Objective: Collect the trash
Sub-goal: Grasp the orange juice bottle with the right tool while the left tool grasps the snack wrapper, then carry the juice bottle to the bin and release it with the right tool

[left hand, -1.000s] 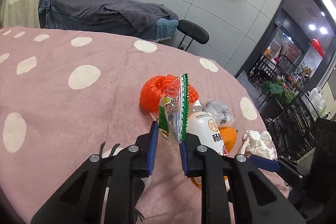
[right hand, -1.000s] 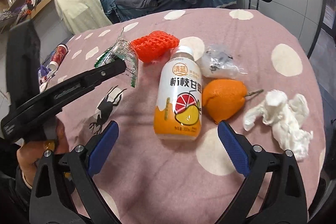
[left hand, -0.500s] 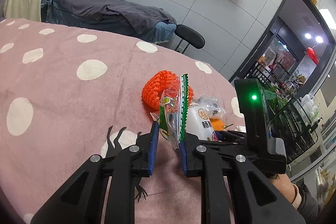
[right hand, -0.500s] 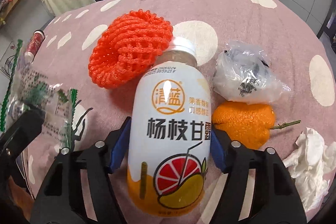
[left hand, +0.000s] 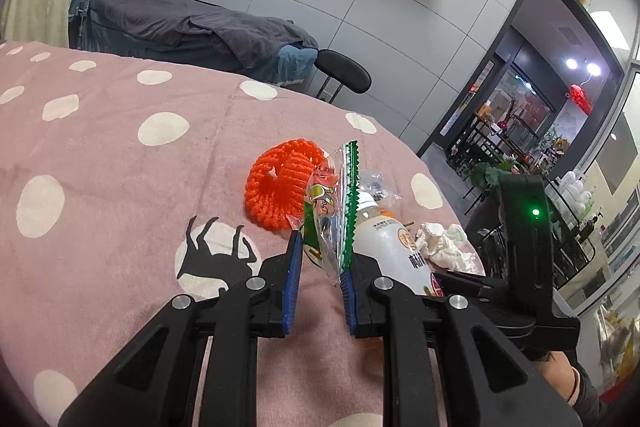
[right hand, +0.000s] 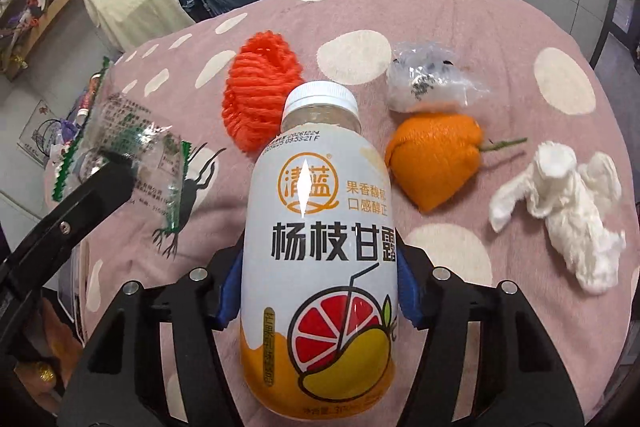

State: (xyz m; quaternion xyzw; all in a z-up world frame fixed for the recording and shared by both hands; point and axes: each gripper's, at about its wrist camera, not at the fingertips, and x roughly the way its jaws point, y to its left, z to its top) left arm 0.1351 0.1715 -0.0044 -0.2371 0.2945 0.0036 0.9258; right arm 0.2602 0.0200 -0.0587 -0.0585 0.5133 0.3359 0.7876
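The left gripper (left hand: 318, 267) stands narrow, its blue pads nipping a clear snack wrapper (left hand: 330, 203) with green serrated edges, which rises upright above the pink polka-dot tablecloth (left hand: 100, 155). It tilts moderately downward toward the table; compared with a second ago it has drifted sideways, so the orange foam fruit net (left hand: 280, 191) now sits a little left of the wrapper.

The right gripper (right hand: 320, 291) is clamped on a juice bottle (right hand: 320, 247) with a white cap, its blue pads pressing on both sides of the body. It points steeply down. A second ago its jaws stood wide with the bottle lying ahead on the cloth; they have just been closing and now the bottle sits between them, filling the view.

Behind the bottle lies the fruit net; to its right a crumpled clear plastic bag (right hand: 428, 83), an orange peel (right hand: 436, 159) just beside it, and a wad of white tissue (right hand: 560, 211) further right.
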